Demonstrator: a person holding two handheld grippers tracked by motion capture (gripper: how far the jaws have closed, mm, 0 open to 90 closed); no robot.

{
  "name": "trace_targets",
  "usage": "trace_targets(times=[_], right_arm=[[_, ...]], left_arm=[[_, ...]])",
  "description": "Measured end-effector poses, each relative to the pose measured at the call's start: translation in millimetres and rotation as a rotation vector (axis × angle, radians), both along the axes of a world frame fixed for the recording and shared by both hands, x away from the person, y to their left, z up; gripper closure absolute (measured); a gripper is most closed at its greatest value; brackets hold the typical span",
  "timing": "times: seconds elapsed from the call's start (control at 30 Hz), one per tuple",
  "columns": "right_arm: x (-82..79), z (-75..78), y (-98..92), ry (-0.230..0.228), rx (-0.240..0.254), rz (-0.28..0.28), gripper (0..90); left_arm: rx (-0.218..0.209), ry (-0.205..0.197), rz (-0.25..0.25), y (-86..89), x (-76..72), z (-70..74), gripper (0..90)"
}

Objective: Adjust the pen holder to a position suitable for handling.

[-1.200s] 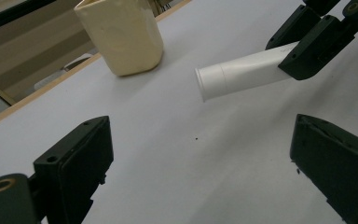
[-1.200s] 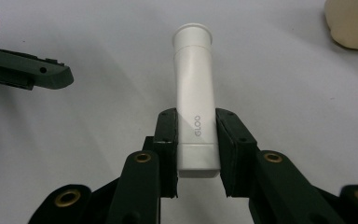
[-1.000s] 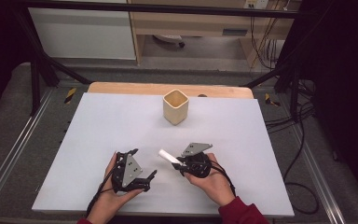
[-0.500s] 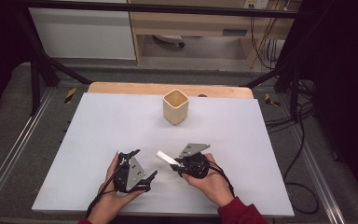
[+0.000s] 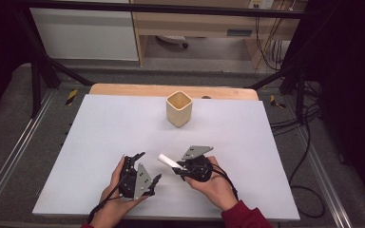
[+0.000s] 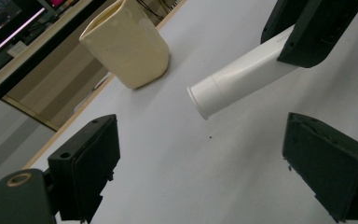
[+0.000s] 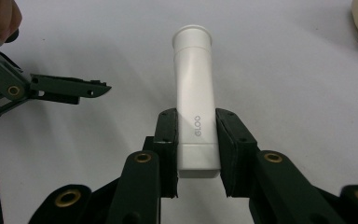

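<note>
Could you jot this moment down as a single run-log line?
right gripper: shut on white tube | left gripper: open, empty | beige cup: upright on table

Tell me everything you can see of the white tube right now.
The white tube is a smooth, plastic-looking cylinder with a flared cap end and a flattened end, printed "GLOO" in grey. The right gripper clamps its flattened end between both pads, holding it above the table with the cap pointing away, towards the left gripper. That gripper's open jaws face the cap without touching it. Nothing else touches the tube; the cup stands farther back.
</note>
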State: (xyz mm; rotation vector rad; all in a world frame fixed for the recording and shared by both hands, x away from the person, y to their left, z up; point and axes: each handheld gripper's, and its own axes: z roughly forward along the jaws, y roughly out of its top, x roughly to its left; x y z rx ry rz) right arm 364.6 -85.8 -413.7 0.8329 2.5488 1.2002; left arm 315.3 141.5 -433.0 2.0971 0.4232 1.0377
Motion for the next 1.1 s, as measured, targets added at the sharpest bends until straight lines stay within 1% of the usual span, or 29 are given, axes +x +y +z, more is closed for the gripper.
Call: trace_targets(times=[0.1,0.2,0.33,0.37,0.43,0.53,0.6,0.63,0.77,0.9,1.0,1.1], right_arm=[[0.5,-0.2,0.7,0.003,-0.005,0.000,71.1],[-0.2,0.3,1.7,0.003,-0.007,0.003,71.1],[-1.1,0.9,3.7,0.001,-0.005,0.009,71.1],[-1.6,1.2,4.1,0.001,-0.007,0.010,71.1],[-2.4,2.5,4.6,-0.001,-0.005,0.009,71.1],[-2.3,4.7,4.6,-0.003,-0.001,0.005,71.1],[-1.9,5.2,4.6,-0.002,0.001,0.005,71.1],[-1.9,5.6,4.6,-0.002,0.000,0.007,71.1],[-2.2,9.1,3.9,0.000,0.005,0.005,71.1],[-2.5,10.9,3.0,0.000,0.000,0.004,71.1],[-3.2,11.4,3.4,0.008,-0.003,0.008,71.1],[-3.4,12.2,4.7,0.013,0.000,0.018,71.1]], left_arm=[[0.025,-0.019,-0.004,-1.6,-0.5,-0.7,11.9],[0.036,-0.032,-0.011,-2.2,-0.9,-0.7,13.0],[0.055,-0.050,-0.009,-2.7,-1.6,-1.2,14.3],[0.067,-0.057,-0.004,-2.8,-2.0,-1.0,15.0],[0.069,-0.062,-0.002,-2.8,-2.3,-0.4,16.1],[0.068,-0.078,0.000,-2.5,-2.7,0.5,16.4],[0.077,-0.090,0.004,-1.8,-3.3,1.6,16.7],[0.073,-0.096,0.001,-2.0,-3.4,1.5,17.0],[0.091,-0.114,-0.010,-4.1,-4.6,0.7,17.4],[0.109,-0.133,-0.020,-5.5,-6.8,1.1,17.9],[0.126,-0.146,-0.022,-5.9,-7.3,0.7,20.3],[0.153,-0.170,-0.024,-6.5,-8.2,0.3,22.1]])
